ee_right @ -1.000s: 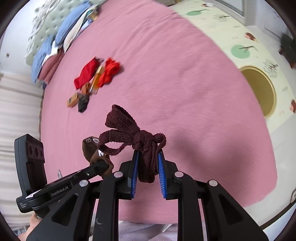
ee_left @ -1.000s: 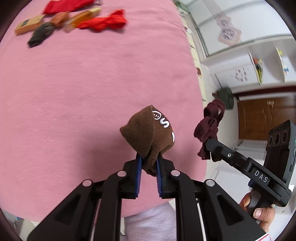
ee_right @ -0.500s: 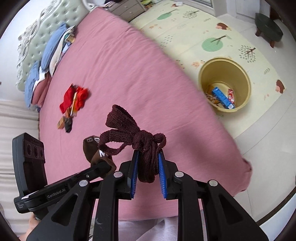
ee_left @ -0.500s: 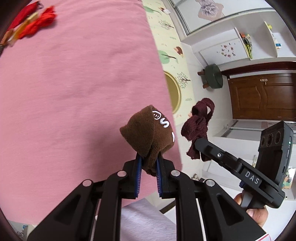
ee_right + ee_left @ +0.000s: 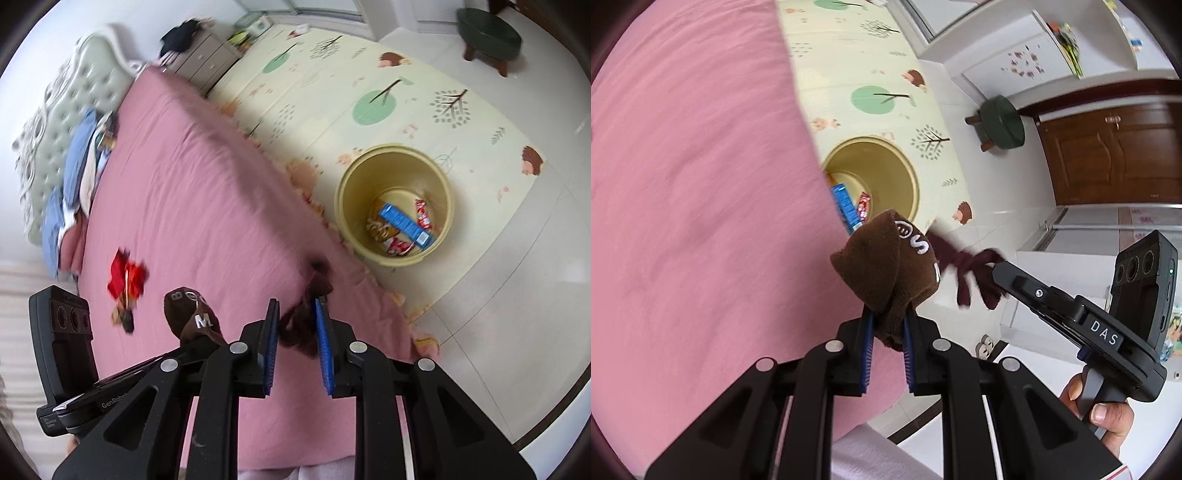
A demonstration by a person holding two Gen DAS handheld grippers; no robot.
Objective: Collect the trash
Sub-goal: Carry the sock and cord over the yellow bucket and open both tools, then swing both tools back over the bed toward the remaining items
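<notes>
We held the left tongs [image 5: 888, 325] pinched on a brown sock [image 5: 882, 266] with white lettering, over the edge of the pink bed [image 5: 694, 192]. The right tongs [image 5: 295, 325] gripped a dark red knotted strip of cloth [image 5: 299, 328], blurred in our right view, just beside the sock at that same bed edge. Below, on the patterned floor mat [image 5: 388, 88] just off the bed's side, stood the yellow bin [image 5: 391, 162], with a blue box [image 5: 404, 221] and red wrappers [image 5: 423, 214] lying in its bottom. Farther up the bed, toward the headboard [image 5: 85, 77], a small pile of red cloth [image 5: 125, 277] and other bits lay on the cover. A green stool [image 5: 1003, 123] stood near the wooden door [image 5: 1115, 155].
</notes>
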